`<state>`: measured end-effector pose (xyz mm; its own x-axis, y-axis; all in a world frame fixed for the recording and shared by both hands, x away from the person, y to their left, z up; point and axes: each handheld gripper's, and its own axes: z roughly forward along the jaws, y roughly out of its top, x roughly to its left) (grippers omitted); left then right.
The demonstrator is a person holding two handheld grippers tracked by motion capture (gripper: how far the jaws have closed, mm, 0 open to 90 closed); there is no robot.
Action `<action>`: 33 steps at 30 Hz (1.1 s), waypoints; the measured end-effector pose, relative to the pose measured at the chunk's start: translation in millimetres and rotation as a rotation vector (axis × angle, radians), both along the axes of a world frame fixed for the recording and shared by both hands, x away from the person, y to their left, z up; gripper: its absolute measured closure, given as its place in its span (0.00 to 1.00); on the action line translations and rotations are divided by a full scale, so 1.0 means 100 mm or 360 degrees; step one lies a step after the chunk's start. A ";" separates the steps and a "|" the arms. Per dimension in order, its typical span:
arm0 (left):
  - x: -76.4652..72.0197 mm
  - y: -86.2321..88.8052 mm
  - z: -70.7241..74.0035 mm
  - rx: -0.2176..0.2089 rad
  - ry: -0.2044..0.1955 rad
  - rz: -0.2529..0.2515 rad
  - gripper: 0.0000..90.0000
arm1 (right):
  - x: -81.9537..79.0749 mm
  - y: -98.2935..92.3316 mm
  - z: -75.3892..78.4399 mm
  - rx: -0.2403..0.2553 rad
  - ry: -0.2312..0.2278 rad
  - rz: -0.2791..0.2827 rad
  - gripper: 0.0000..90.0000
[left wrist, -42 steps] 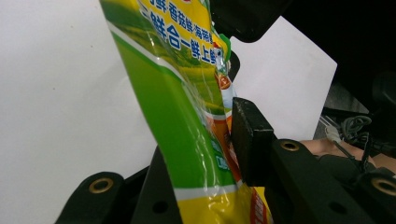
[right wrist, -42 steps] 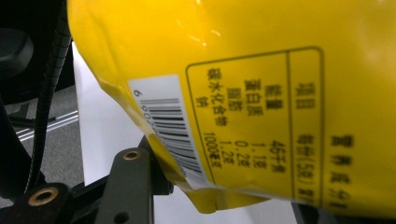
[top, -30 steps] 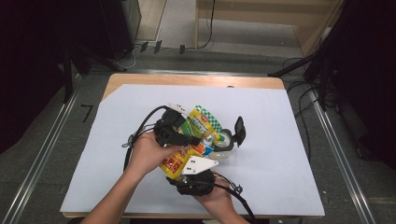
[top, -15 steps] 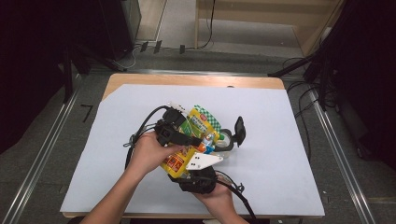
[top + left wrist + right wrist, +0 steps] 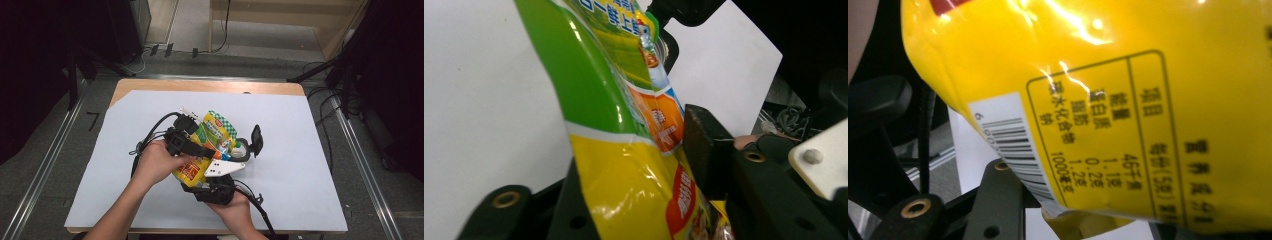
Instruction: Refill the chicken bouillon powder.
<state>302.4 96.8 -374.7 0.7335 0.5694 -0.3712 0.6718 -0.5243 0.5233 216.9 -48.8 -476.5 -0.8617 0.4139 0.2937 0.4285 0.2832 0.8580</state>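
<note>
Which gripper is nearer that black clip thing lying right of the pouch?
Right. The right gripper sits just beside the black clip, its white plate reaching toward it. The left gripper is farther off, on the far side of the snack pouch.

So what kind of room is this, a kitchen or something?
More likely a lab or recording studio: a white-covered table ringed by dark curtains, loose cables on the floor, and a person working a snack pouch with handheld grippers.

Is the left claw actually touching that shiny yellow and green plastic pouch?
Touching. In the left gripper view, the left claw has the shiny yellow and green plastic pouch pressed between both jaws.
</note>
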 end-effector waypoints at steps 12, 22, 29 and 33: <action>-0.01 -0.02 0.01 0.0020 -0.0004 -0.0009 0.90 | -0.07 0.08 0.01 -0.0125 -0.0110 0.0043 0.65; 0.01 0.00 -0.01 0.0051 0.0010 0.0007 0.92 | -0.11 0.13 0.01 -0.0218 -0.0204 0.0063 0.62; 0.01 -0.01 0.00 0.0012 -0.0013 0.0023 0.89 | -0.08 0.09 0.03 -0.0170 -0.0162 0.0040 0.68; 0.01 -0.01 0.03 0.0015 -0.0087 -0.0021 0.84 | -0.06 0.08 0.04 -0.0126 -0.0124 0.0051 0.69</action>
<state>303.3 96.2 -371.8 0.7598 0.5630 -0.3251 0.6355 -0.5377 0.5540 210.4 -40.8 -472.8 -0.8937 0.4050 0.1929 0.3511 0.3639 0.8627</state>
